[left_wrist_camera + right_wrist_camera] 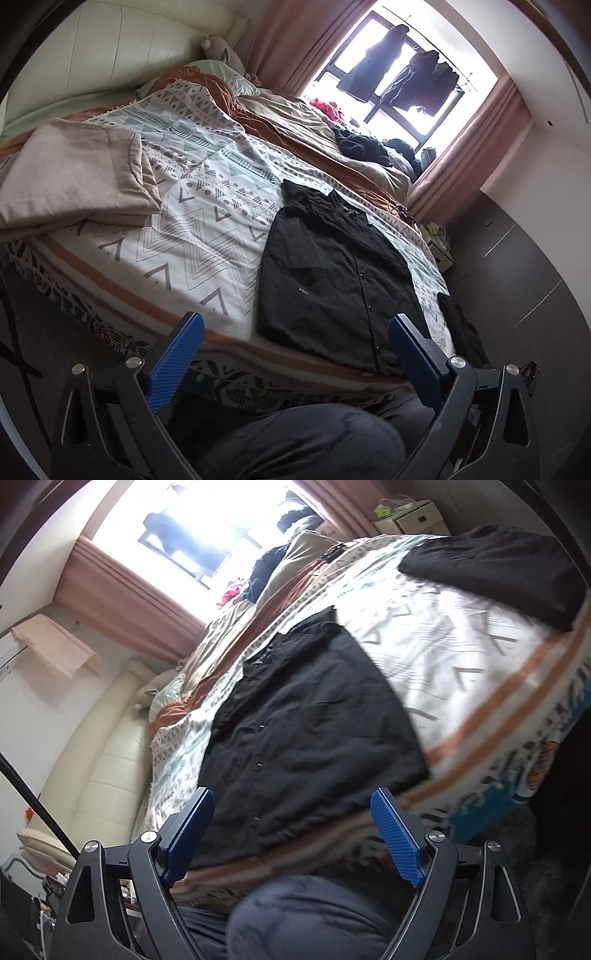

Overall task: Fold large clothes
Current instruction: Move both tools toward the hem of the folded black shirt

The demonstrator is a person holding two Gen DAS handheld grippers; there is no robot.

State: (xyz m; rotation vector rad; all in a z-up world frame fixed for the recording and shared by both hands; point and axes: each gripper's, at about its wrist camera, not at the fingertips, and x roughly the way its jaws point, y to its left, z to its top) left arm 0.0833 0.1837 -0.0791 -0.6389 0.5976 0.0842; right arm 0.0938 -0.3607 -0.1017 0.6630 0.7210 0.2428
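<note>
- Between the blue pads of the left gripper (295, 338), which are standing spread wide and pinching nothing, the hem of the black jacket (332, 273) is showing just ahead, with the person's knee (306, 439) sitting below.
- The right gripper (293, 814) is likewise hanging open and empty, its view blurring, with the jacket's (295, 731) lower edge lying between the pads but apparently not touching them.
- The jacket is lying flat and front-up on the patterned bedspread (192, 236) near the foot edge of the bed, its sleeves apparently already tucked in and its collar pointing toward the window (399, 70).
- Judging from this, the step in hand is taking the hem; it is likely going best if each gripper is pinching one bottom corner through all layers, then lifting evenly toward the collar so the placket is staying straight.
- A second dark garment (502, 576) is resting near the bed's corner, well apart from the jacket, and a beige folded cloth (77, 177) is lying on the other side.
- No basket or bin is showing; only a small bedside cabinet (413, 517), with small items on top too blurred to name.
</note>
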